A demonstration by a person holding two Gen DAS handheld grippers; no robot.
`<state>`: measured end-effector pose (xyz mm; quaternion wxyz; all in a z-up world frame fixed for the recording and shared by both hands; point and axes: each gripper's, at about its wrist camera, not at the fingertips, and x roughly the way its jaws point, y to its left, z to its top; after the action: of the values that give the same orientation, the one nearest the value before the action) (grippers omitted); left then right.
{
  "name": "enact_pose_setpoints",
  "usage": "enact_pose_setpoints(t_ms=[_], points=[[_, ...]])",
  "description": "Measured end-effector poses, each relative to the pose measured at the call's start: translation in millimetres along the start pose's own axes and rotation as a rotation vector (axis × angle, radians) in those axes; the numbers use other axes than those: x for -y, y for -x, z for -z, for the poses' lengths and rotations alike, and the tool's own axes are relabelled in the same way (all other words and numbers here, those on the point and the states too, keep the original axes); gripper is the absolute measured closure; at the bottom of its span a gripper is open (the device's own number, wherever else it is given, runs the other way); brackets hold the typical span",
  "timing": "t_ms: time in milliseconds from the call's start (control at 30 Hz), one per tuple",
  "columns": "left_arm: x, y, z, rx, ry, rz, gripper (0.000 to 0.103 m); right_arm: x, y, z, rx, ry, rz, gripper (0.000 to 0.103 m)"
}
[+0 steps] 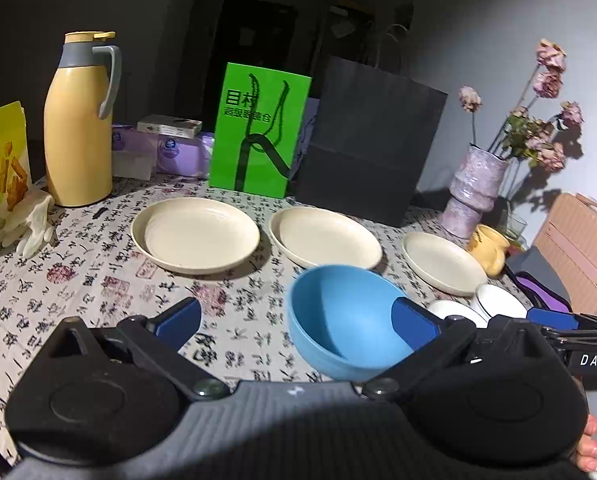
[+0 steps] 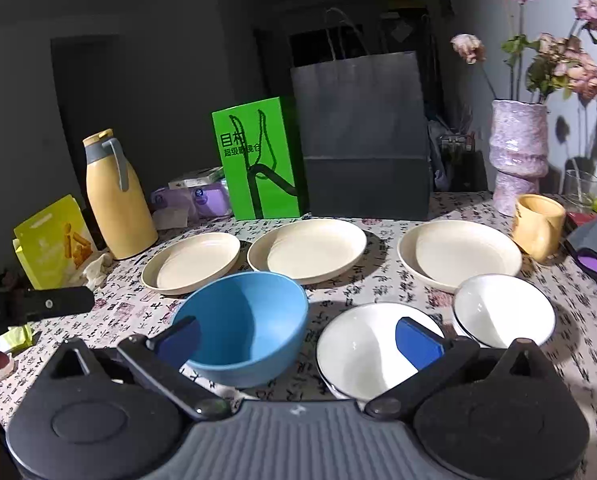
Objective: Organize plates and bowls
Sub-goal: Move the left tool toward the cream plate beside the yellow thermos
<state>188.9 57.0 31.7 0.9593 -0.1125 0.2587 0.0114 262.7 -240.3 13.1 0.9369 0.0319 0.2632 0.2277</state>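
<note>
Three cream plates stand in a row on the patterned tablecloth: left (image 1: 195,234) (image 2: 191,262), middle (image 1: 325,242) (image 2: 307,250), right (image 1: 443,262) (image 2: 460,254). A blue bowl (image 1: 346,320) (image 2: 242,328) sits in front of them. Two white bowls with dark rims sit to its right, one near (image 2: 368,348) (image 1: 454,312) and one further right (image 2: 504,310) (image 1: 498,300). My left gripper (image 1: 298,324) is open, its right finger over the blue bowl. My right gripper (image 2: 298,340) is open and empty, spanning the blue bowl and the near white bowl.
At the back stand a yellow thermos (image 1: 80,120), a green box (image 1: 260,130), a black paper bag (image 1: 372,140) and a purple vase (image 2: 518,152) with dried flowers. A yellow mug (image 2: 538,226) sits right of the plates. A snack bag (image 2: 54,242) and gloves (image 1: 32,224) lie left.
</note>
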Motion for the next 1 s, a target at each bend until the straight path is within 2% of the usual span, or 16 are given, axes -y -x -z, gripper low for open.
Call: enact_pose_setpoints(t_ms=[367, 633, 833, 900, 1000], points=[[-36.2, -30.1, -28.1, -0.022, 0.071, -0.092, 0.0, -20.2, -57.4, -37.5, -0.034, 0.031, -0.072, 0.0], [-68.9, -58.9, -53.2, -0.055, 0.16, -0.15, 0.0, -39.7, -100.7, -69.6, -0.049, 0.05, -0.135, 0.0], [-89.3, -79.5, -70.2, -0.08, 0.226, -0.208, 0.0, -53.0, -138.5, -90.6, -0.117, 0.024, -0.189, 0.0], [-94.2, -87.4, -75.9, -0.087, 0.244, -0.252, 0.0, -58.4, -151.8, -96.8, -0.138, 0.015, -0.194, 0.0], [-103.5, -100.7, -84.1, -0.104, 0.271, -0.272, 0.0, -65.7, -170.7, -105.4, -0.153, 0.015, -0.19, 0.0]])
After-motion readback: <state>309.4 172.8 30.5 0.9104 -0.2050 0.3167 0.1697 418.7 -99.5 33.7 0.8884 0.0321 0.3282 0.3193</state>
